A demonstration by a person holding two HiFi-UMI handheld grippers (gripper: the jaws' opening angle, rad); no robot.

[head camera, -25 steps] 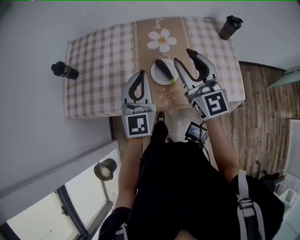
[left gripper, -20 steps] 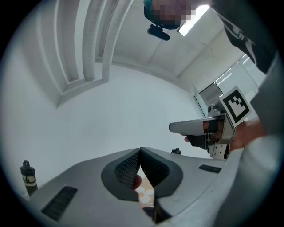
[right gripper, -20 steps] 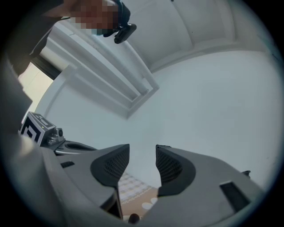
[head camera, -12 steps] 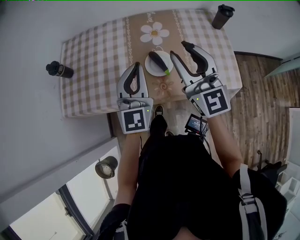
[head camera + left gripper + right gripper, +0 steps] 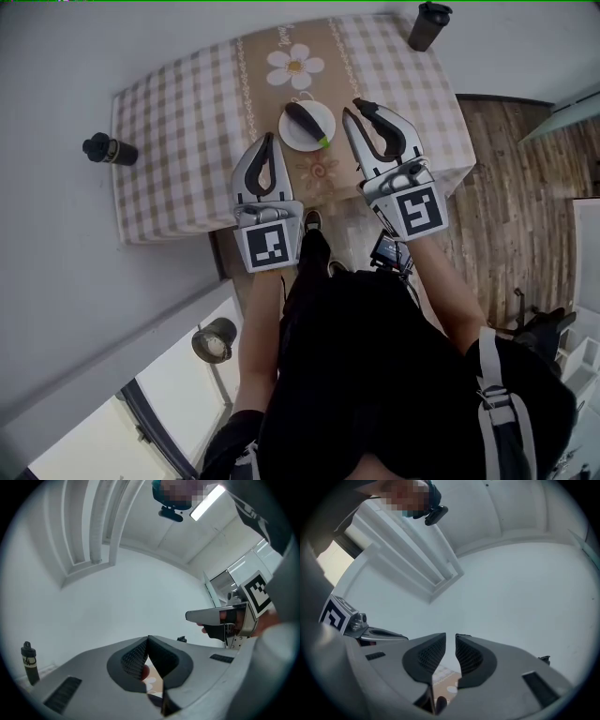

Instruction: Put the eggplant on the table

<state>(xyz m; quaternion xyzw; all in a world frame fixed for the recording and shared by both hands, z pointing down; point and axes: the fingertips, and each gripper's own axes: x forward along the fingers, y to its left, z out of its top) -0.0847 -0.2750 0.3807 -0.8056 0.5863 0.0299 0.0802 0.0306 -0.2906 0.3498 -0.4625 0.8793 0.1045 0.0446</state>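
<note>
The table (image 5: 187, 141) wears a brown-and-white checked cloth with a beige runner (image 5: 323, 173) down its middle, printed with a daisy (image 5: 293, 67). It stands against white walls (image 5: 141, 28). Wooden floor (image 5: 516, 187) shows to its right, and a window (image 5: 112, 431) is in the lower left of the head view.

The eggplant (image 5: 305, 119) lies on a white plate (image 5: 292, 139) on the runner, just below the daisy. It is not on the cloth itself.

A dark tumbler (image 5: 427, 25) stands at the table's far right corner. A dark bottle (image 5: 108, 150) is at the left edge; it may be on the cloth's rim or just off it, and the view is too warped to say.

The left gripper (image 5: 270, 138) hangs just left of the plate, its jaws closed tip to tip with nothing in them. The right gripper (image 5: 353, 107) is just right of the plate, near the eggplant's green stem end but apart from it. Its jaws have just been closing and now stand a narrow slit apart, with only the cloth showing far below between them.

In the left gripper view a ceiling strip light (image 5: 211, 501) glows above plain white walls.
</note>
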